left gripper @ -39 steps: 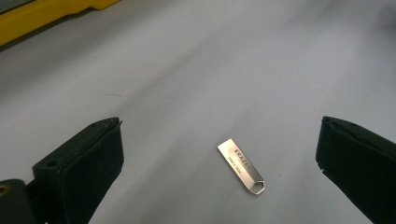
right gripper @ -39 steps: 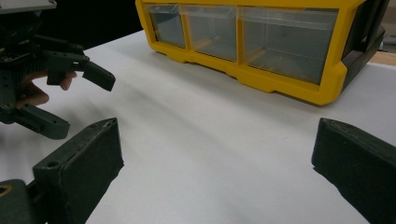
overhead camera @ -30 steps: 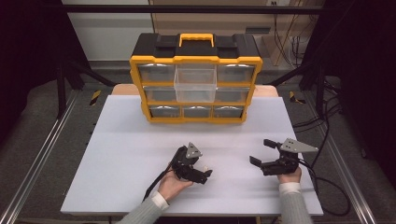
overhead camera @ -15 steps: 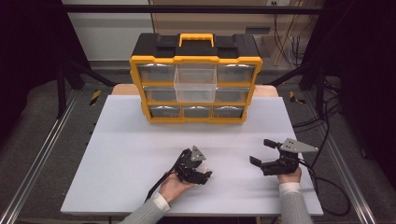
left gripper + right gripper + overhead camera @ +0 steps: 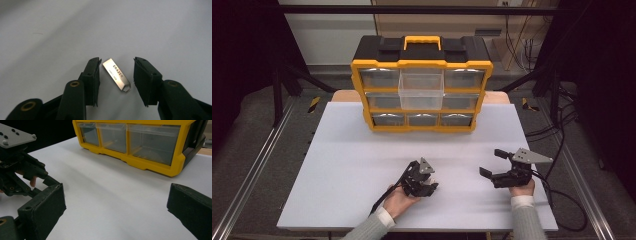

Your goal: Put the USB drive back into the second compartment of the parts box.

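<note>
Shifted a little toward the right across the table [image 5: 342,150] over the last second, the left hand-held gripper [image 5: 428,189] now sits nearer the table's middle, low over the white surface, tilted down with its grey plate uppermost. Its jaws are spread, and in the left gripper view the left hand-held gripper [image 5: 116,80] has a small silver USB stick [image 5: 116,74] lying flat on the table between them, set at a slant. The stick's near-left corner is just beside the left jaw's pad, and whether they touch cannot be told; the looped end is apart from the right jaw. The stick bears the word ERAZER.

The right hand-held gripper [image 5: 492,162] stays where it was a second ago, near the table's right front, jaws spread wide and pointing left. In the right gripper view its own jaws [image 5: 112,210] frame bare table, with the left one farther off at the upper left.

The yellow and black drawer organizer [image 5: 422,85] stands unmoved at the table's far side, its top middle clear drawer [image 5: 421,87] pulled out as before.
</note>
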`<action>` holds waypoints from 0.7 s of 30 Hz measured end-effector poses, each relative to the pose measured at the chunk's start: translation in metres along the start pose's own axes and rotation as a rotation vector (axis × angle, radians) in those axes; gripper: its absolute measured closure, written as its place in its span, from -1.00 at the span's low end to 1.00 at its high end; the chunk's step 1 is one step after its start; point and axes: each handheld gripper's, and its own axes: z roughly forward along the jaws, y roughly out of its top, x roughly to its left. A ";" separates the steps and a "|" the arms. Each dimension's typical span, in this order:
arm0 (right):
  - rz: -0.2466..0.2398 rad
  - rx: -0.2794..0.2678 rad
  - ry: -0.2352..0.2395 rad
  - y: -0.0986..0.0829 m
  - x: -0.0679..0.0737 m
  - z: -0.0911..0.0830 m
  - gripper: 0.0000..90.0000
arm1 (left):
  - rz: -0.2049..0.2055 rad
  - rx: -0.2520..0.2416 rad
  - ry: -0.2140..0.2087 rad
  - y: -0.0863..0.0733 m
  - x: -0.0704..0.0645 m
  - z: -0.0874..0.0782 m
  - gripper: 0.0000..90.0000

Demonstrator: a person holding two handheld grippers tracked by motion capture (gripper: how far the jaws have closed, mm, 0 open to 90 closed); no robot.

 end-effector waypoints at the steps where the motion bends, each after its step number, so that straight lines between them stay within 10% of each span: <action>1: -0.001 -0.001 0.000 0.000 0.000 0.000 -0.95 | -0.001 0.003 -0.005 0.000 0.000 0.000 0.30; 21: -0.003 -0.005 -0.003 0.000 0.000 0.000 -0.95 | -0.048 0.024 -0.015 0.001 0.001 0.002 0.70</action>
